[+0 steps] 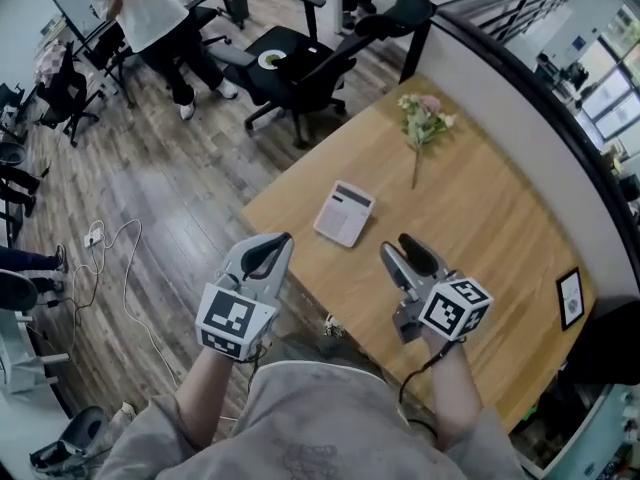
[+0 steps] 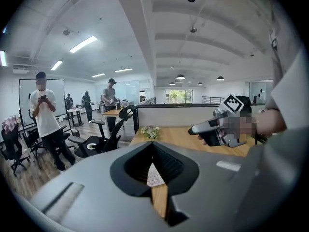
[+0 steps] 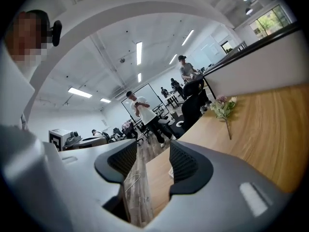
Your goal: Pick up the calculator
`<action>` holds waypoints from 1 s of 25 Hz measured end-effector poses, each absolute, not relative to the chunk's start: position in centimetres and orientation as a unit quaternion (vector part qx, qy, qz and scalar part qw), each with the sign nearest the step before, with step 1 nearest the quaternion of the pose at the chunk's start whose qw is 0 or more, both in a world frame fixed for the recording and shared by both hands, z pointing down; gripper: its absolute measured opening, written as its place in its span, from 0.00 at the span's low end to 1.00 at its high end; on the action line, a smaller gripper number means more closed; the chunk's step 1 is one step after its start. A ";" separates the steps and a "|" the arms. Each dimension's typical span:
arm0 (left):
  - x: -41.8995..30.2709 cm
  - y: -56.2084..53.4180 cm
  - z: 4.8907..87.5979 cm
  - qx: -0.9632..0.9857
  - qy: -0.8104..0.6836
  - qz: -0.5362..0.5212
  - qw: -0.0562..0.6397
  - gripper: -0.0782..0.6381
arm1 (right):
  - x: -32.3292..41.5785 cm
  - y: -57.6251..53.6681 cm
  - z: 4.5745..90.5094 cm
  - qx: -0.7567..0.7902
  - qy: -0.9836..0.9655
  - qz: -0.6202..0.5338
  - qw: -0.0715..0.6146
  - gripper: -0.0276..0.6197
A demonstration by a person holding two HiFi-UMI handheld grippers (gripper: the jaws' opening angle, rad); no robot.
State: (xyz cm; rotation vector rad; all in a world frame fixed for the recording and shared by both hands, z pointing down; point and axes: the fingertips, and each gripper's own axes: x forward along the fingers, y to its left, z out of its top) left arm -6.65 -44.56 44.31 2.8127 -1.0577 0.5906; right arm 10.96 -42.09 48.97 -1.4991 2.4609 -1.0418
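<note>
Calculator (image 1: 344, 213) flat on the wooden counter (image 1: 480, 218), mid-frame in the head view.
It lies near the counter's left edge, apart from both grippers below it. The left gripper (image 1: 272, 251) has its fingers pressed together at the tips, holding nothing. The right gripper (image 1: 408, 253) has its fingers spread, empty. A flower sprig (image 1: 423, 118) lies further up.

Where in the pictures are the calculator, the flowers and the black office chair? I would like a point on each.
calculator (image 1: 344, 213): head view, the middle of its top face.
flowers (image 1: 424, 116): head view, the blossoms at the top of the stem.
office chair (image 1: 305, 56): head view, the black seat.
</note>
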 end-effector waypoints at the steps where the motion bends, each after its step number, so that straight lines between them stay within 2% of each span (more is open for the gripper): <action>1: -6.3 -45.1 44.7 0.917 -0.343 0.198 0.043 0.11 | 11.3 -42.9 49.4 -0.488 0.799 -0.348 0.045 0.39; 25: -3.8 -57.5 58.8 0.923 -0.257 0.267 0.100 0.11 | 12.8 -55.7 67.2 -0.511 0.729 -0.455 -0.007 0.39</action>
